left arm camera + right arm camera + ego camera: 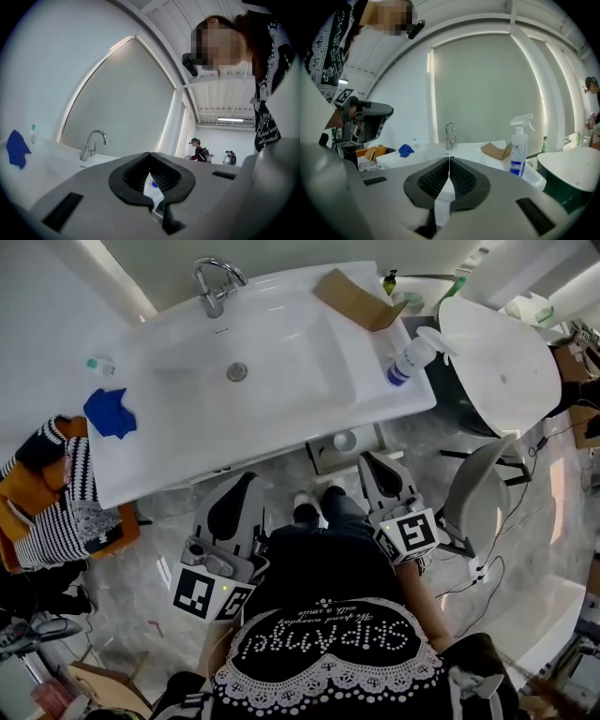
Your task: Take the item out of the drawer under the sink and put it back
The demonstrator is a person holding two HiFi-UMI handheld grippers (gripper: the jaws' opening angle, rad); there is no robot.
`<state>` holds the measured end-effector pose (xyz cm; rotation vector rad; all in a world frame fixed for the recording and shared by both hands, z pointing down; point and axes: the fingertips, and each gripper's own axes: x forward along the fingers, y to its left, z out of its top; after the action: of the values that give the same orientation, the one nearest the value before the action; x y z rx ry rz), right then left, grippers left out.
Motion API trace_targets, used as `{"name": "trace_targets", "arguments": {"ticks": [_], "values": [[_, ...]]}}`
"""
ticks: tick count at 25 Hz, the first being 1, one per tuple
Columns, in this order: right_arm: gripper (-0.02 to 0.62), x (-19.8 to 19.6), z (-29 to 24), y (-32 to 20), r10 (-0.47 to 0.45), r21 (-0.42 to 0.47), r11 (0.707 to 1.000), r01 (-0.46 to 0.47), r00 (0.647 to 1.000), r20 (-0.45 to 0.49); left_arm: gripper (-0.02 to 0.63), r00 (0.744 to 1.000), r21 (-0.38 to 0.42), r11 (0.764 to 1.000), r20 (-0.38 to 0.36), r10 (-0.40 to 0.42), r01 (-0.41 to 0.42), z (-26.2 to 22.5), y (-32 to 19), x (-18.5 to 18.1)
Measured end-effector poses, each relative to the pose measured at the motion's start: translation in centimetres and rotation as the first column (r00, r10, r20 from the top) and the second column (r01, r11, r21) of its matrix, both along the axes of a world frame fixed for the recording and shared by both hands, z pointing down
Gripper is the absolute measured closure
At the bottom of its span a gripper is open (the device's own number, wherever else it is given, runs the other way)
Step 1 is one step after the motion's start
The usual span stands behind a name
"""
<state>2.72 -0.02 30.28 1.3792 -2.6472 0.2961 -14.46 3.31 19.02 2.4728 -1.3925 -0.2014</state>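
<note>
White basin counter (169,442) fills the top, with a blue cloth (110,412) at its left. Below its edge, the left gripper (247,478) is clenched on nothing. Further right, a small round white item (344,440) sits in the part-open drawer (323,463), untouched. Just beside it, the right gripper (368,458) is likewise clenched and empty.
</note>
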Motion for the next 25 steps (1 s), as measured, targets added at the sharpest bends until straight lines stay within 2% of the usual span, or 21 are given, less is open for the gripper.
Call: {"name": "trace_targets", "arguments": {"ticks": [4, 12, 21, 25], "values": [[0.574, 0.0, -2.7, 0.3, -0.02, 0.052, 0.998, 0.021, 1.0, -0.011, 0.601, 0.998, 0.037, 0.997, 0.026, -0.063, 0.062, -0.8, -0.1, -1.7], [0.574, -0.3, -4.5, 1.1, -0.05, 0.071, 0.996, 0.051, 0.998, -0.026, 0.601, 0.99, 0.046, 0.99, 0.033, -0.134, 0.132, -1.1, 0.8, -2.9], [0.572, -0.9, -5.0, 1.8, -0.077, 0.129, 0.988, 0.084, 0.995, -0.062, 0.601, 0.994, 0.057, 0.993, 0.016, -0.105, 0.104, -1.5, 0.7, -1.5], [0.574, -0.9, -5.1, 1.9, -0.077, 0.138, 0.987, 0.088, 0.994, -0.083, 0.601, 0.995, 0.082, 0.992, 0.033, -0.095, 0.092, -2.1, 0.6, -1.2]]}}
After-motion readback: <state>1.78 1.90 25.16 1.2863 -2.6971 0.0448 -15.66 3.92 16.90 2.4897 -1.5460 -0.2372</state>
